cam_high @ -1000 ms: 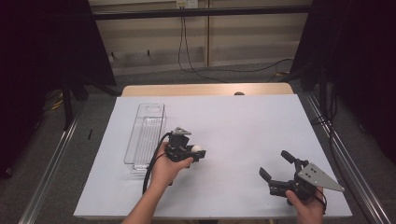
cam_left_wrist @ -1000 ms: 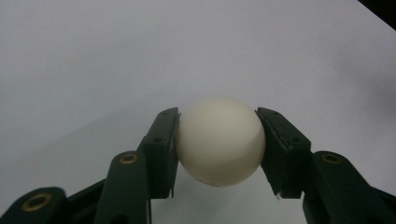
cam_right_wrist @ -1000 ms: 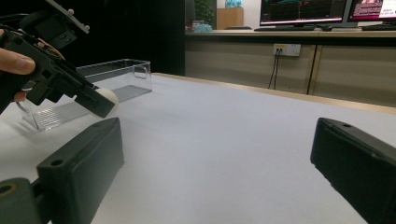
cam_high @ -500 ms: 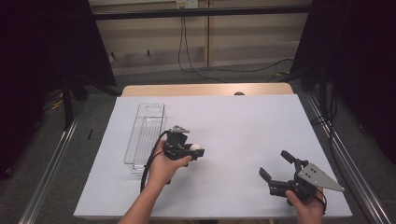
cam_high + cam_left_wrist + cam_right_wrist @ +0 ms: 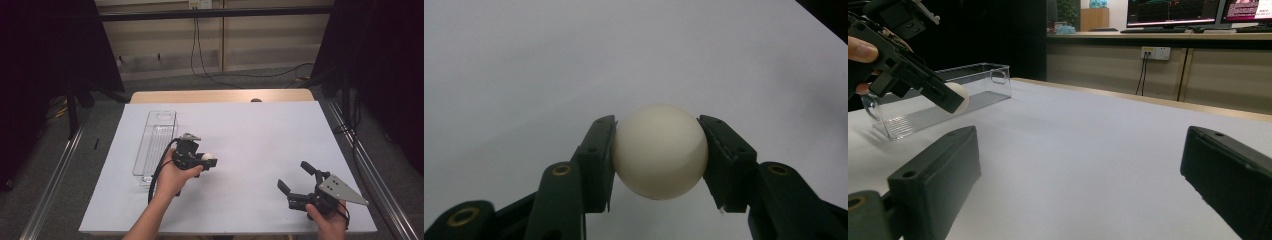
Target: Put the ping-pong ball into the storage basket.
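Note:
A white ball (image 5: 660, 150) sits squeezed between the two black jaws of my left gripper (image 5: 206, 161), which is shut on it. The ball (image 5: 210, 158) hangs a little above the white table, just right of a clear plastic tray (image 5: 155, 142). From the right gripper view the left gripper (image 5: 955, 100) slants down with the ball (image 5: 960, 96) at its tip, in front of the tray (image 5: 979, 82). My right gripper (image 5: 294, 176) rests low near the front right of the table, open, with nothing between its jaws (image 5: 1083, 165).
The white table sheet (image 5: 260, 135) stretches between the two hands. A wooden table edge (image 5: 220, 95) runs along the back. Metal rails (image 5: 50, 180) flank both sides. A wall socket and cables (image 5: 1155, 53) lie beyond the far edge.
My left hand has edged slightly back and left, toward the tray, with the ball still gripped. The right gripper has stayed where it was.

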